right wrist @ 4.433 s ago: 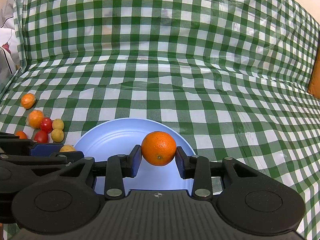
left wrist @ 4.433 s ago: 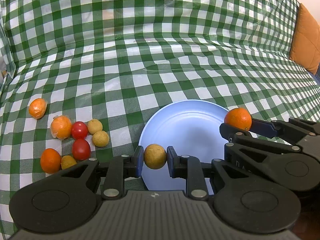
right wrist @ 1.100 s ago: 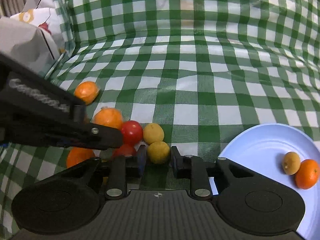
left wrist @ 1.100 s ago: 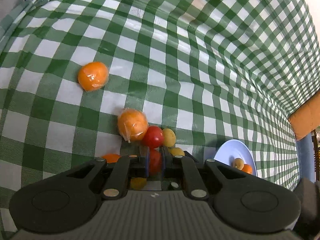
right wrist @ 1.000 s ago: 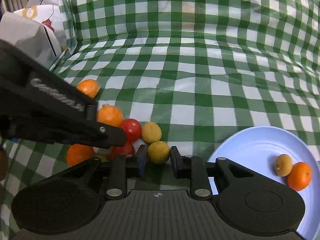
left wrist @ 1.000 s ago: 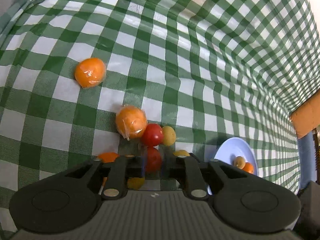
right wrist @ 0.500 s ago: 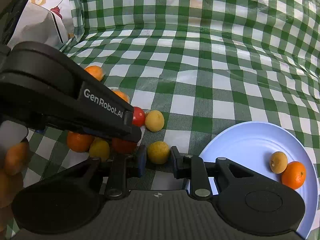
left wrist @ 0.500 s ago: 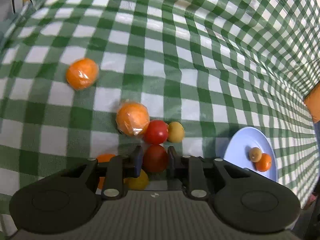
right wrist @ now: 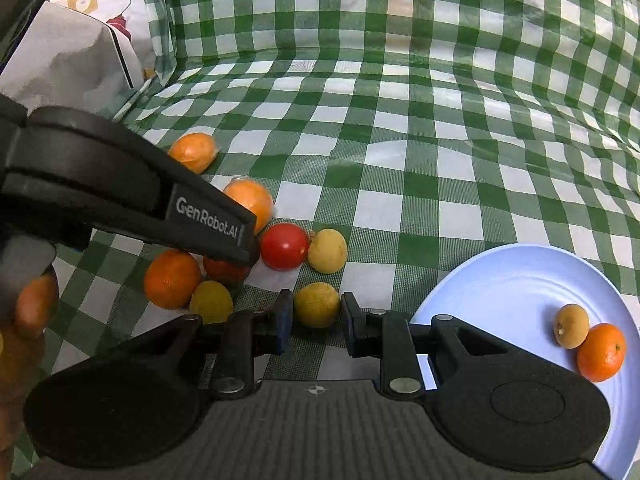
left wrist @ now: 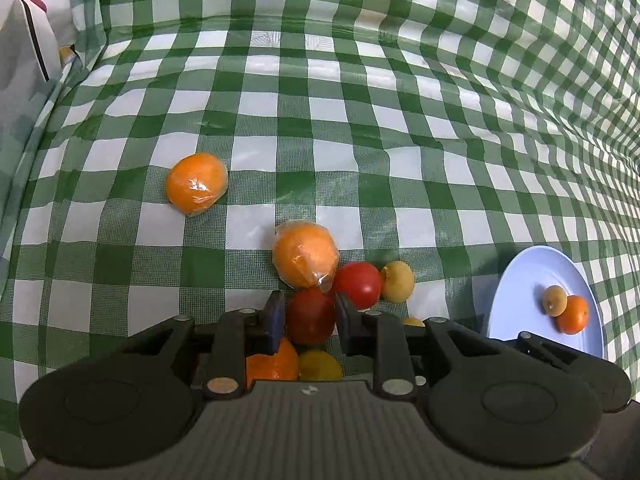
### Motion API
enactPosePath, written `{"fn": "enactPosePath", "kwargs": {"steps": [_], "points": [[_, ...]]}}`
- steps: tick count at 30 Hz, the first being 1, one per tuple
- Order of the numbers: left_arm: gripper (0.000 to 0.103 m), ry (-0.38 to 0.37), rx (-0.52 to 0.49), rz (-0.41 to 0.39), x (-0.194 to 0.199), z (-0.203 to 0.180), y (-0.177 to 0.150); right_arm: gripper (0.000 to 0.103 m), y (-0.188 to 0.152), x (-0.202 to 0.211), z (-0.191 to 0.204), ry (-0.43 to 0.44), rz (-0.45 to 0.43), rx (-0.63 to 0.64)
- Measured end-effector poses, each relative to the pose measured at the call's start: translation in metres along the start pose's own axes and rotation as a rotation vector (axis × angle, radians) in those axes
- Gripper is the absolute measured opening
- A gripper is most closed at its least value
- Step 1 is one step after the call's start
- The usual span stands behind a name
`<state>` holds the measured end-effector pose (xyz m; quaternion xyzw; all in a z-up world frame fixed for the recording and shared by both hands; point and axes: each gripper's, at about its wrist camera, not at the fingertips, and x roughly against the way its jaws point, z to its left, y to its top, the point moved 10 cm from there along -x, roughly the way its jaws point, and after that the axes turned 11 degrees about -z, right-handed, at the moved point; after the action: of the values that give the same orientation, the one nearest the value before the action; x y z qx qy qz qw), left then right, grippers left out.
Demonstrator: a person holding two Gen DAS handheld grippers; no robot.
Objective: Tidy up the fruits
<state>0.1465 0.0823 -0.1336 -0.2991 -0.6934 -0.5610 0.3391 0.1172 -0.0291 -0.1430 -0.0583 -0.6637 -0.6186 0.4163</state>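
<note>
My left gripper (left wrist: 310, 316) is shut on a red tomato (left wrist: 310, 318), lifted a little above a bare orange (left wrist: 272, 364) and a yellow fruit (left wrist: 320, 366). Beyond it lie a wrapped orange (left wrist: 304, 256), a second tomato (left wrist: 358, 284) and another yellow fruit (left wrist: 398, 282). My right gripper (right wrist: 316, 316) is shut on a yellow-brown fruit (right wrist: 317, 305) near the cloth. The pale blue plate (right wrist: 500, 280) at the right holds a small brown fruit (right wrist: 571, 326) and an orange (right wrist: 600, 352). The left gripper's arm (right wrist: 120, 196) crosses the right wrist view.
A second wrapped orange (left wrist: 197, 189) lies apart at the far left. The green-and-white checked cloth (left wrist: 360, 140) covers the seat and rises at the back. A grey and white bag (right wrist: 72, 56) stands at the far left edge.
Both grippers have risen a little with their fruits held. The left gripper closed on the tomato about a second ago. The plate and the other fruits have not moved.
</note>
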Motion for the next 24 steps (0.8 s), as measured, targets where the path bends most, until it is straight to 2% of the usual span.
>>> {"fn": "enactPosePath", "kwargs": {"steps": [24], "points": [[0.029, 0.002, -0.019, -0.004, -0.0009, -0.0023, -0.0028, 0.027, -0.0022, -0.0029, -0.0043, 0.000, -0.003, -0.004]]}}
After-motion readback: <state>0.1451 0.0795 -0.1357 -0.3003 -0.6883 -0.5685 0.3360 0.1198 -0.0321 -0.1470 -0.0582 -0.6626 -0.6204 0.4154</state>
